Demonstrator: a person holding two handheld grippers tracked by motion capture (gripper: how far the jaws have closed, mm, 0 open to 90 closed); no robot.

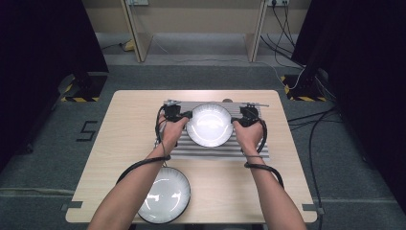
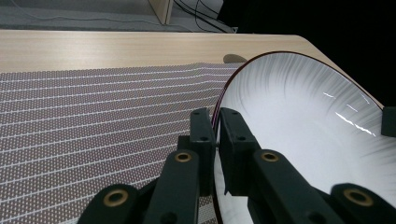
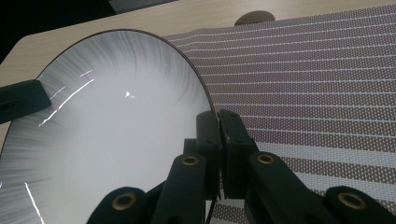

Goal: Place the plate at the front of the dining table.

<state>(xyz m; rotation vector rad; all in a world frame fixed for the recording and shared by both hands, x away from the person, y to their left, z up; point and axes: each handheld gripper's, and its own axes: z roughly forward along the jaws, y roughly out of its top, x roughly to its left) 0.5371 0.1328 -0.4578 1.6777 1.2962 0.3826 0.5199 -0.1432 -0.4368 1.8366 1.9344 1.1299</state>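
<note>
Pale wood grain is showing across the table, a rounded-corner slab; on its far half a striped woven placemat is lying flat, its weave reading as fine dotted rows in grey and brownish bands. A round white plate with a dark rim and faint radial fluting is sitting on the mat's centre; glossy glaze is catching streaks of light.

The left gripper is pinching the plate's left rim, its black jaws closed on the thin edge with the rim sandwiched between them; the right gripper is clamping the opposite rim the same way. In the high view both hands are flanking the plate, cables looping back along the forearms. Whether the plate is resting on the mat or slightly lifted is hard to tell from these angles.

A second plate, similar in shape and fluting, is lying on bare wood at the near edge, left of centre, partly under the left forearm; a small round disc is sitting just past the mat's far edge.
</note>
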